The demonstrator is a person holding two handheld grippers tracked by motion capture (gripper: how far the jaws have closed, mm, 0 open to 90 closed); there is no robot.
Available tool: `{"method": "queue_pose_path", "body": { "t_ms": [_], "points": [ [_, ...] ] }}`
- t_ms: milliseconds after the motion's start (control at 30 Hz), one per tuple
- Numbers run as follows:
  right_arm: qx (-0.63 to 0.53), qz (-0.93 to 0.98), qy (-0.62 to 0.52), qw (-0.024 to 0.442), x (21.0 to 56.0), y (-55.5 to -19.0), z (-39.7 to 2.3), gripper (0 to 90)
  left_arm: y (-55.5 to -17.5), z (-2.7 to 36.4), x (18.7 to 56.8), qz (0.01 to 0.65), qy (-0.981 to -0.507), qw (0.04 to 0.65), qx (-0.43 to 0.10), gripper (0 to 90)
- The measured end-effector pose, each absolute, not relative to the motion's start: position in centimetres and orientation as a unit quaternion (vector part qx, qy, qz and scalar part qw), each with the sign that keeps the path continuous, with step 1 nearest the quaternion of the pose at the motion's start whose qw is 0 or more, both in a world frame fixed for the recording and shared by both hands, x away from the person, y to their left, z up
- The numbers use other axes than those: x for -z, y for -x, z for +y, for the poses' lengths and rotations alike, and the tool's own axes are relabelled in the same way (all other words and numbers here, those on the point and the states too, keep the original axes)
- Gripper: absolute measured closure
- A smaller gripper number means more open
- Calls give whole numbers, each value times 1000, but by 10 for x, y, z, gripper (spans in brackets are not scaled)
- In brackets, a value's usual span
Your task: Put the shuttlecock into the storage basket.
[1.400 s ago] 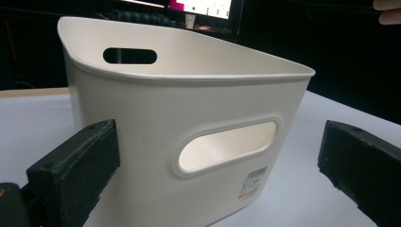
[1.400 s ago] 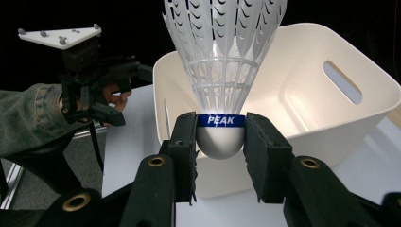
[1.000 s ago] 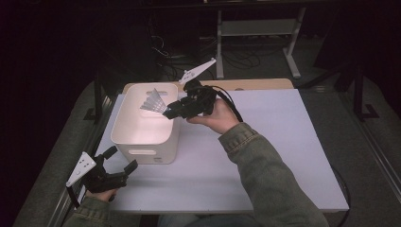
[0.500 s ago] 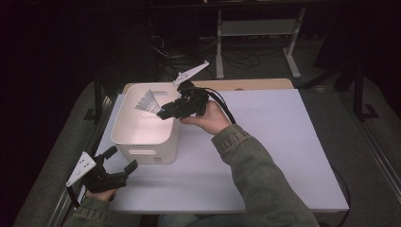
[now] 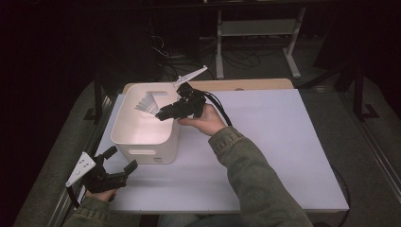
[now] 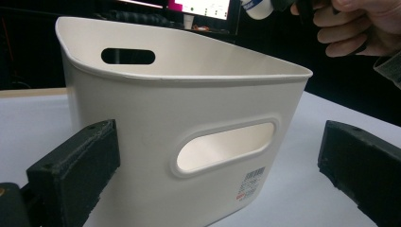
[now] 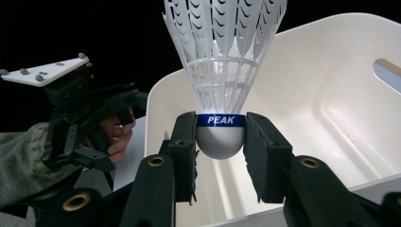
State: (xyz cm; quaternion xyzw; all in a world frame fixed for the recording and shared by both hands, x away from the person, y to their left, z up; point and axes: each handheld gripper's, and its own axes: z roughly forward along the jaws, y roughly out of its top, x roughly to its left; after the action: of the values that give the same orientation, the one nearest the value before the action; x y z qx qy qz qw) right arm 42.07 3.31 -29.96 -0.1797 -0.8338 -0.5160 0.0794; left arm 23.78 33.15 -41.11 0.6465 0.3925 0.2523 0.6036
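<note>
Smooth, faintly glossy white plastic on the storage bin (image 6: 156,123), paper barcode sticker (image 6: 250,183) low on its wall. Above the bin, the shuttlecock (image 7: 222,71) shows a ribbed plastic skirt and smooth matt cap. Right gripper (image 7: 220,142) pads: rough, matt black. Beside the bin, matt white tabletop (image 5: 265,142).

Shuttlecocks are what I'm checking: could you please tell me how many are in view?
1: the shuttlecock is held by the right gripper over the white bin; the bin's floor looks bare.

I saw the white bin (image 6: 189,118) dead ahead between my wide-apart jaws, with a hand (image 6: 352,26) above at one o'clock.
</note>
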Motion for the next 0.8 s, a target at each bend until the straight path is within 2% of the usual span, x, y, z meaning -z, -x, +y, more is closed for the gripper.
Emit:
{"method": "queue_pose_path", "body": {
  "t_ms": [400, 433, 467, 533, 700, 800],
  "points": [
    [504, -840, 177, 99, 315, -419, 48, 638, -238, 331, 412, 393, -642, 608, -250, 0],
    [502, -840, 177, 108, 318, -420, 50, 588, -238, 331, 412, 393, -643, 608, -250, 0],
    [502, -840, 177, 108, 318, -420, 50, 588, -238, 330, 412, 393, -642, 610, -249, 0],
    [499, -841, 180, 107, 320, -421, 50, 525, -238, 330, 412, 392, -642, 610, -250, 0],
    [505, -836, 182, 111, 321, -419, 47, 470, -238, 331, 412, 393, -642, 608, -250, 0],
    [509, -834, 183, 106, 318, -418, 44, 406, -238, 331, 412, 390, -647, 604, -254, 0]
  ]
}}
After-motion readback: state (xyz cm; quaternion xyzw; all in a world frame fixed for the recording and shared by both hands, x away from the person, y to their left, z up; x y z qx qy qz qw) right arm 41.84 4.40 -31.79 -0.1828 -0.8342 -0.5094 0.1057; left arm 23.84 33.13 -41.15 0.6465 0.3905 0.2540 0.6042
